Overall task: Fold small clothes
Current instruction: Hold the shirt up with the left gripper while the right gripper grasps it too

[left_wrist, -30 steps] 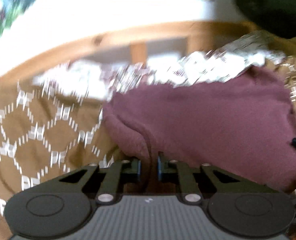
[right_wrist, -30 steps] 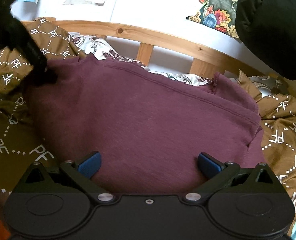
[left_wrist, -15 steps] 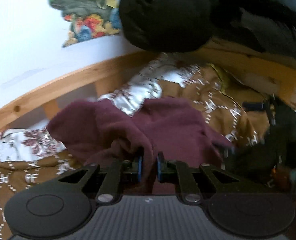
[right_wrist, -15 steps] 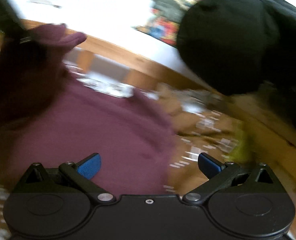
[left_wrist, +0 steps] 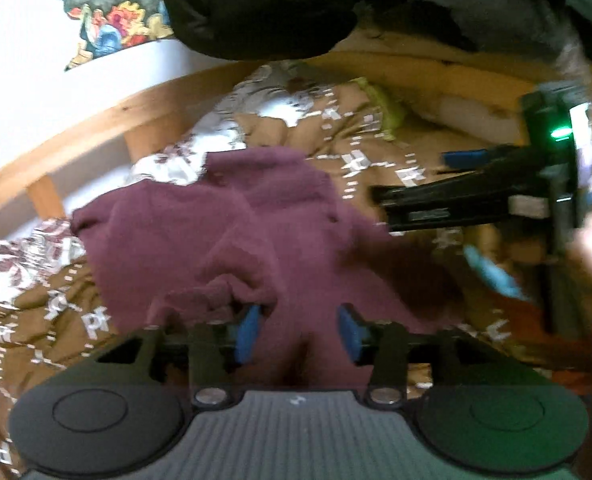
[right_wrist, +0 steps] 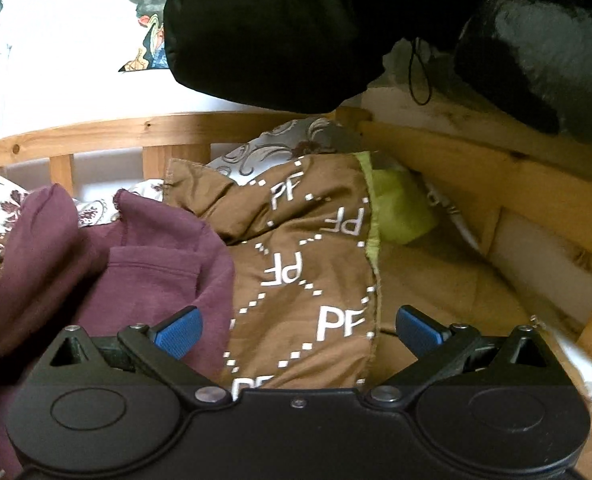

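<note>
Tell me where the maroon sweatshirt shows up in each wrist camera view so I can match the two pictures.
Left wrist view: the maroon sweatshirt fills the centre, bunched on the brown quilt, reaching down between the open left tool.
Right wrist view: the sweatshirt lies at the left edge, partly behind the left finger of the open right tool.
Shared landmark: the wooden bed rail behind the sweatshirt.

left tongs (left_wrist: pixel 298 334): blue pads parted, nothing clamped, pointing 12 o'clock | right tongs (right_wrist: pixel 298 330): spread wide, nothing between pads | from left wrist view, right tongs sit at 2 o'clock
</note>
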A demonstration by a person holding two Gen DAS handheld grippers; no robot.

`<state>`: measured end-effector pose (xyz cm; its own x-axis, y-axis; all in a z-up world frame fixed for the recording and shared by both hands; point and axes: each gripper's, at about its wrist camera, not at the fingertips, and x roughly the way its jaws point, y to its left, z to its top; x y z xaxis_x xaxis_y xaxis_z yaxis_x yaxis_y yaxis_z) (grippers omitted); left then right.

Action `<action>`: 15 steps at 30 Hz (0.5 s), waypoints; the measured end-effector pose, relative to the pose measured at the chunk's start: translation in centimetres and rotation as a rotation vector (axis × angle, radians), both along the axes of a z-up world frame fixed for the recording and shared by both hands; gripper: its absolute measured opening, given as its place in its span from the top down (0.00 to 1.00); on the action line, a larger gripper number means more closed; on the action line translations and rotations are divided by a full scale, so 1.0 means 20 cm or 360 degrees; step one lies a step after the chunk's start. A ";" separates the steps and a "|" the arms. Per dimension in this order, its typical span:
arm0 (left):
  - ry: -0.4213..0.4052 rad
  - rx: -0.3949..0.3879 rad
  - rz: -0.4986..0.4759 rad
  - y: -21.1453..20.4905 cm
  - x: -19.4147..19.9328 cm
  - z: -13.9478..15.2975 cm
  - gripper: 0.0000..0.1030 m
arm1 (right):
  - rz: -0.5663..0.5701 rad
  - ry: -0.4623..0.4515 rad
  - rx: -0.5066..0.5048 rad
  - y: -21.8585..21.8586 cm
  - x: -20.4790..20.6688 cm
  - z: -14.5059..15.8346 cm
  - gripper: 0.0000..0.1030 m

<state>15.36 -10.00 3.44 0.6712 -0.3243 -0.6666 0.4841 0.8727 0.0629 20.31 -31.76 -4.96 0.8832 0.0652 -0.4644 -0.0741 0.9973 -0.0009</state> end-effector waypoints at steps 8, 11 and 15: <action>-0.0158 -0.0116 -0.0005 0.05 -0.21 0.08 0.12 | 0.0123 -0.0116 0.0168 0.05 -0.05 0.04 0.01; -0.0203 -0.0071 0.0055 0.10 -0.24 0.08 0.06 | 0.0268 -0.0081 0.0372 0.07 -0.06 0.05 0.01; -0.0150 0.0041 0.0157 0.16 -0.22 0.01 0.03 | 0.0411 0.0025 0.0534 0.14 -0.04 0.05 0.01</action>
<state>11.02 -6.89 3.58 0.7588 -0.2372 -0.6065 0.3870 0.9133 0.1270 19.58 -29.05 -4.04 0.8111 0.4332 -0.3930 -0.3190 0.8908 0.3236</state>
